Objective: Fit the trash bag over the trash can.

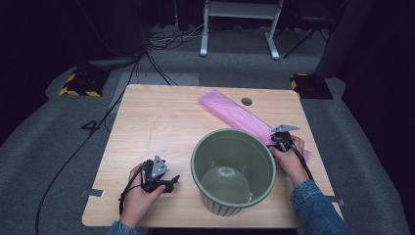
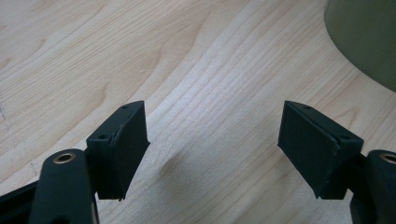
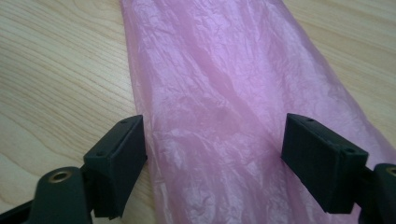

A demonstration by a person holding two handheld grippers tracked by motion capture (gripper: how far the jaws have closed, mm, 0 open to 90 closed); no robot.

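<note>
Holding my left tongs (image 1: pixel 169 182) near the front edge of the table (image 1: pixel 147 122), I keep them spread wide over bare wood, nothing between the jaws. Just beside them, to the right, stands the green bucket (image 1: pixel 233 169), upright. My right tongs (image 3: pixel 212 154) are also spread, low over the pink plastic bag (image 3: pixel 224 93), not pinching it. This bag lies flat from the right edge toward the far edge.

Pale pink, crinkled translucent plastic bag (image 3: pixel 224 107); sage-green bin (image 1: pixel 233 169) with faint vertical ribbing on its outer wall; light wood-grain table (image 1: pixel 156 122); black jaws on both grippers; blue denim sleeve (image 1: pixel 313 205); yellow-and-black hazard stripes on floor blocks (image 1: pixel 80 84)
</note>
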